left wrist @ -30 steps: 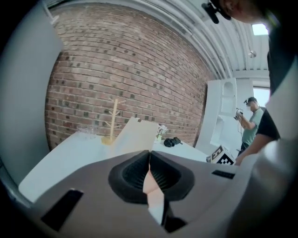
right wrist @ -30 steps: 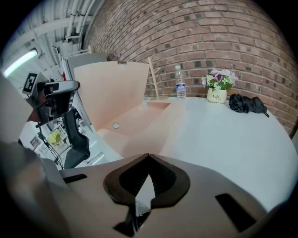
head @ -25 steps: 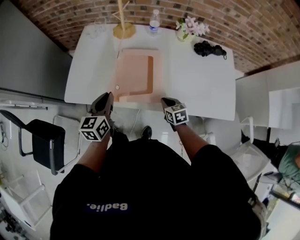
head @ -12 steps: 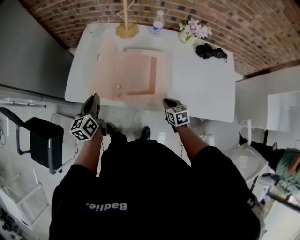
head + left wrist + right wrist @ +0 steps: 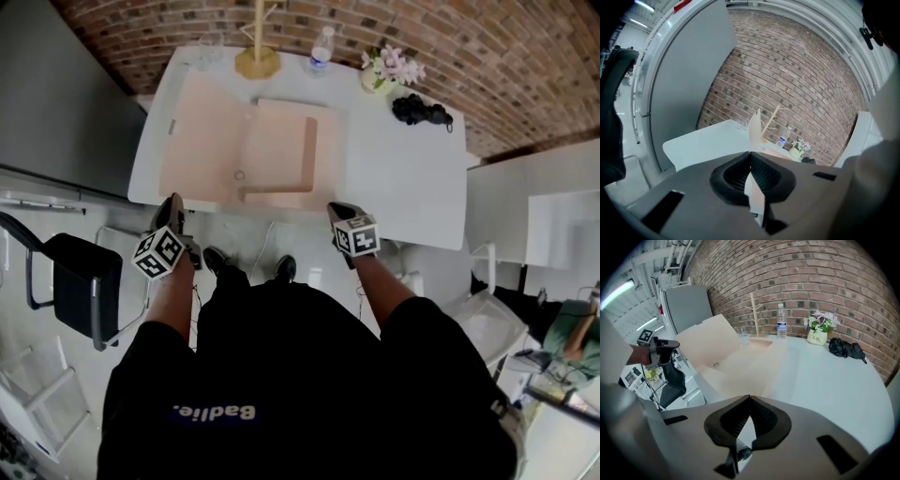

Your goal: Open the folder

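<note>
1. Tongs first: the left gripper (image 5: 172, 201) has its jaws pinched tight on the near corner of the folder's front cover (image 5: 202, 131). In the left gripper view the pale sheet runs edge-on between the pads.
2. The right gripper (image 5: 336, 208) is closed on nothing, tips pressed together. It hovers at the near edge of the white table (image 5: 403, 178), just beside the folder's near right corner.
3. The peach folder (image 5: 281, 155) sits on the left half of the table. Its back half lies flat, and the front cover is spread out to the person's left, tilted up off the table top.
4. Inside the flat half, a darker L-shaped band (image 5: 307, 155) runs down the right side and along the near edge. A small round fastener (image 5: 239, 174) shows near the fold.
5. Along the far edge, by the brick wall (image 5: 469, 47), stand a wooden stand (image 5: 258, 56), a water bottle (image 5: 322, 49) and a pot of flowers (image 5: 392, 67). A black bundle (image 5: 420, 111) lies to the right.
6. A dark chair (image 5: 80, 281) stands off the table's left.
</note>
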Demonstrator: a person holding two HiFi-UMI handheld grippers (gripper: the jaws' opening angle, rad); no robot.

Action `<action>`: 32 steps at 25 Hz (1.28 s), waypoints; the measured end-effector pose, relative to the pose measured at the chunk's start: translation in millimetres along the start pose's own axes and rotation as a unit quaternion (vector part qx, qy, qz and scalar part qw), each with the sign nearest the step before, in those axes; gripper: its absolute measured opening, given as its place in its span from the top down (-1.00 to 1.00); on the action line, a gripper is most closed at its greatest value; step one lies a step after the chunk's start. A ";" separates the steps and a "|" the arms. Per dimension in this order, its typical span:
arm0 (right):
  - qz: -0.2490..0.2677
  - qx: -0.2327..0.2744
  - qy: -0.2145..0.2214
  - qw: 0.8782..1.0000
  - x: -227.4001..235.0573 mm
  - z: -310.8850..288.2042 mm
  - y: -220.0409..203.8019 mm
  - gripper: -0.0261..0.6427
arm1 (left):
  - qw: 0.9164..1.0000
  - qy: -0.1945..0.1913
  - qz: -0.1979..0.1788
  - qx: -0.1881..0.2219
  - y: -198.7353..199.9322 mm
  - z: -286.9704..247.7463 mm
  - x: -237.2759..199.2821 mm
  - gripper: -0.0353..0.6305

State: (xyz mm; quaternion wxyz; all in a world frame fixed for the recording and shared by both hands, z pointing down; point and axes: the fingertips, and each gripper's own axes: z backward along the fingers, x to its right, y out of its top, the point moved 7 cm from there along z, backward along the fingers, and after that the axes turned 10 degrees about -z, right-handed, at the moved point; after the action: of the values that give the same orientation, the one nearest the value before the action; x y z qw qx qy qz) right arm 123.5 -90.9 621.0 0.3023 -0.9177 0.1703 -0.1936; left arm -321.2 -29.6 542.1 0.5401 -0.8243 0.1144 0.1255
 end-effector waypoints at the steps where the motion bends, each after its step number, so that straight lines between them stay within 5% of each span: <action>1: -0.001 -0.001 -0.002 1.000 0.2 0.0 0.1 0.83 | 1.000 0.004 0.002 -0.001 -1.5 -1.4 -4.3 0.88; 18: 0.007 -0.023 -0.046 0.999 -6.7 -0.2 3.6 0.83 | 0.997 0.034 0.054 -0.042 -35.1 -29.6 -75.6 0.86; 32: 0.006 -0.031 -0.054 0.998 -6.6 -0.6 3.8 0.83 | 0.997 0.028 0.059 -0.043 -36.1 -30.0 -78.4 0.83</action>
State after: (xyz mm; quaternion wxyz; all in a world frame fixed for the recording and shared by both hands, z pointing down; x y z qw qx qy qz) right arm 116.7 -91.2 617.5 0.2836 -0.9347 0.1654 -0.1360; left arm -380.9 -38.9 610.7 0.4920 -0.8421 0.1722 0.1383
